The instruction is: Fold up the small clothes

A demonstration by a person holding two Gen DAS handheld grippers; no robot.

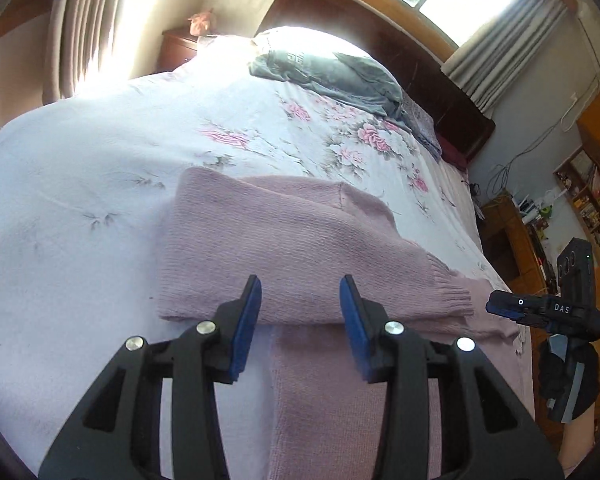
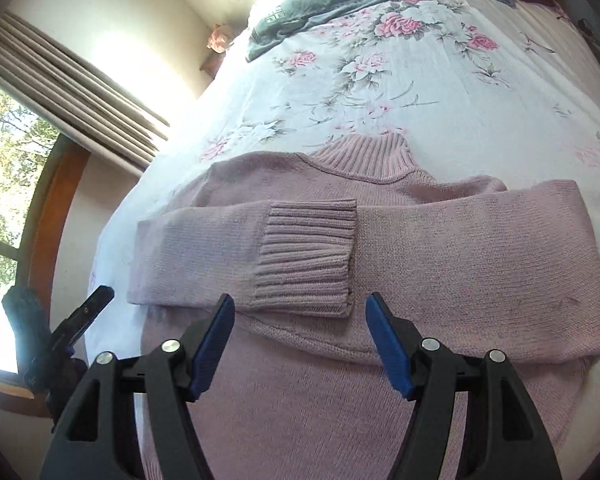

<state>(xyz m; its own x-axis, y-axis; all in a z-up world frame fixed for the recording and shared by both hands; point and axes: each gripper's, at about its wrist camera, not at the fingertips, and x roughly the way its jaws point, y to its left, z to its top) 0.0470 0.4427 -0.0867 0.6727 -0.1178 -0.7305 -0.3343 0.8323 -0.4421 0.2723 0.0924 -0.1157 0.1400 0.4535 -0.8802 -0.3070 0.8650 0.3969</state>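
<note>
Our left gripper (image 1: 300, 292) hangs wide, blue pads (image 1: 244, 328) spread with nothing between them, poised just above the near edge of the pink sweater (image 1: 292, 240). Over on the other side, our right gripper (image 2: 300, 312) is spread just as wide and just as empty, hovering over the sweater's body below the folded sleeves. And there is the sweater itself, laid flat on the bed (image 1: 80, 184), on the white bedspread with pink flowers, ribbed collar (image 2: 364, 156) pointing toward the headboard (image 1: 400, 52). From the right wrist view we see both sleeves folded across the chest: one ribbed cuff (image 2: 308, 256) lies on top near the middle, and the other sleeve (image 2: 500, 216) runs in from the right and passes under it. From the left wrist view we catch the right gripper's dark body out at the sweater's right edge; whether it touches the knit there we cannot really tell, the fisheye bends that corner too much. Further up the bed, a heap of grey clothes (image 1: 332, 76) sits by the pillow, well apart from the sweater. Curtains (image 1: 512, 28) hang beside the window above the headboard, and a bookshelf (image 1: 592, 200) stands at the far right.
</note>
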